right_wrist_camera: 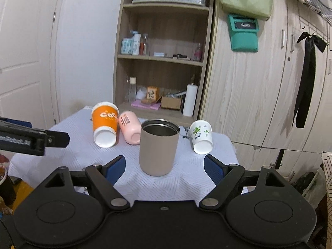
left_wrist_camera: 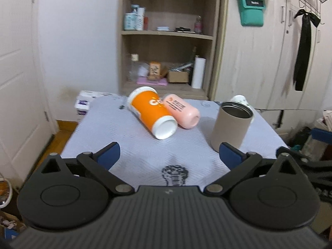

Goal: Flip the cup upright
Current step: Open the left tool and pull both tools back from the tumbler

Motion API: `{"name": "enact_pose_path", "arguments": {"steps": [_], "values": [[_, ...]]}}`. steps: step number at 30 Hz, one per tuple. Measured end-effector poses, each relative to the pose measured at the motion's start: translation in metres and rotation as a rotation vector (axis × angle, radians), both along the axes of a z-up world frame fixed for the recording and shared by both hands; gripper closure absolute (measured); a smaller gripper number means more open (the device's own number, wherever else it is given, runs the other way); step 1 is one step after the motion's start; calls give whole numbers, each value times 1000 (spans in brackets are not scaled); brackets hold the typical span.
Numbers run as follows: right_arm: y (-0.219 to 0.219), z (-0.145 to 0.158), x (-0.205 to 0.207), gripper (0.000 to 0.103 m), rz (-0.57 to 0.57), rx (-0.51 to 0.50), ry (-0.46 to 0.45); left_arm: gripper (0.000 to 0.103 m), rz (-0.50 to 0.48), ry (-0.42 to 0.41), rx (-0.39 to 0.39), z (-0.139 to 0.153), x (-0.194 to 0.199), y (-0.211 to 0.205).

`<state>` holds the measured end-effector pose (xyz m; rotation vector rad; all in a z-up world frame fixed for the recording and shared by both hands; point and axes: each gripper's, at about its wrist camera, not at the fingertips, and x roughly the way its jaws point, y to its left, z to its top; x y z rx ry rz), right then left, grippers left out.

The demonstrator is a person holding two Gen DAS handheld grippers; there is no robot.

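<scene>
Both the left gripper (left_wrist_camera: 169,155) and right gripper (right_wrist_camera: 165,167) hang empty with fingers spread apart near the table (right_wrist_camera: 186,178), where the tan cup (right_wrist_camera: 159,147) stands upright and the orange cup (right_wrist_camera: 104,123), pink cup (right_wrist_camera: 129,127) and white cup (right_wrist_camera: 201,137) lie tipped.

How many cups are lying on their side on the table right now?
3. The orange cup lies at the left with the pink cup against it; the white cup with green print lies at the right. The beige tumbler stands upright.
</scene>
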<state>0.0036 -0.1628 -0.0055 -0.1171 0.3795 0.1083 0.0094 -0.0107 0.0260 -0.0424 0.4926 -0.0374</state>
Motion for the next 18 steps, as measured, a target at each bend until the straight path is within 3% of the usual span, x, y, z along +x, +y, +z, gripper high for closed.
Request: {"name": "enact_pose_path", "arguments": {"steps": [1, 5, 18], "values": [[1, 0, -2, 5, 1, 3, -10, 0, 10, -1, 4, 0, 0, 0], [2, 2, -10, 2, -16, 20, -60, 0, 35, 13, 31, -4, -1, 0], [7, -10, -10, 0, -94, 29, -120, 0, 41, -75, 62, -17, -8, 3]]}}
